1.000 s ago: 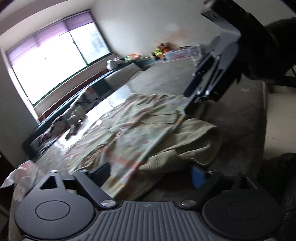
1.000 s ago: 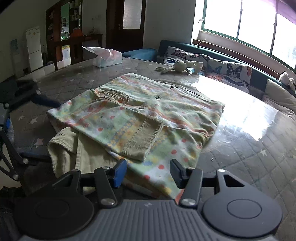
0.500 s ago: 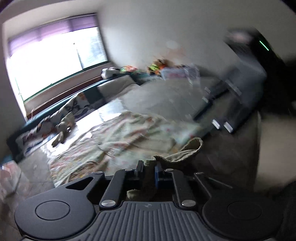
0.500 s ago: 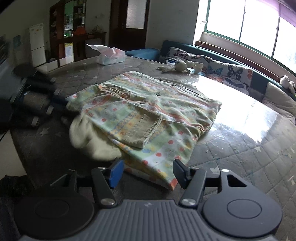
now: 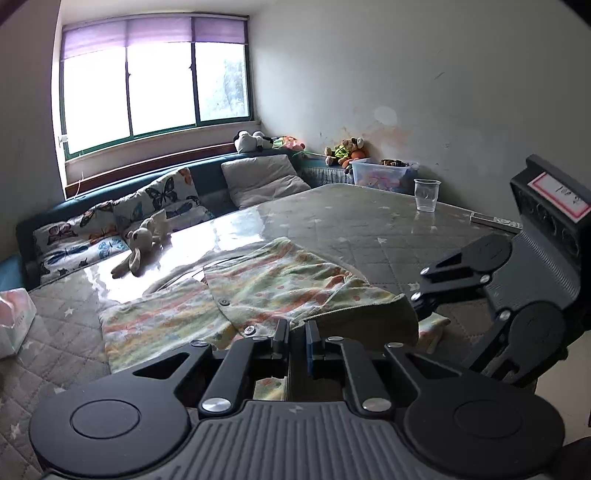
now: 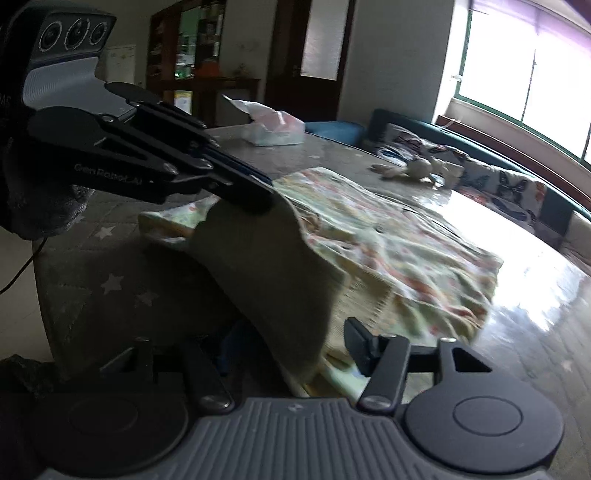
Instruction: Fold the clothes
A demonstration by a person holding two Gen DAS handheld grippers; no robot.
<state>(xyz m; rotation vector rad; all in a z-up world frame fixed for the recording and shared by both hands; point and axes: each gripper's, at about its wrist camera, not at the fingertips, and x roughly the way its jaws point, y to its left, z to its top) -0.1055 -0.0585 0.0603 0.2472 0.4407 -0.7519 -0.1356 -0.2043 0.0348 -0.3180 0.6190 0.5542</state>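
Left claw (image 5: 297, 334): I have it clamped on the jacket's (image 5: 258, 291) olive hem, lifted off the table (image 5: 369, 221).
Right claw (image 6: 288, 347): closing; hem between its fingers, contact seemingly blurred.

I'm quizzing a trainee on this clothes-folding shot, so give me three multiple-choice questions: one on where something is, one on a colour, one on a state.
1. Where does the clear plastic cup stand?
A. on the far side of the table
B. on a sofa cushion
C. on the windowsill

2. What colour is the window blind?
A. green
B. purple
C. orange

3. How do the jaws of the left gripper stand?
A. wide open with nothing between them
B. shut on the stuffed toy
C. shut on the olive edge of the floral garment

Answers: 1 A, the cup sits on bare tabletop beyond the garment; 2 B, the blind shows purple above the bright panes; 3 C, olive cloth is pinched between the closed jaws.
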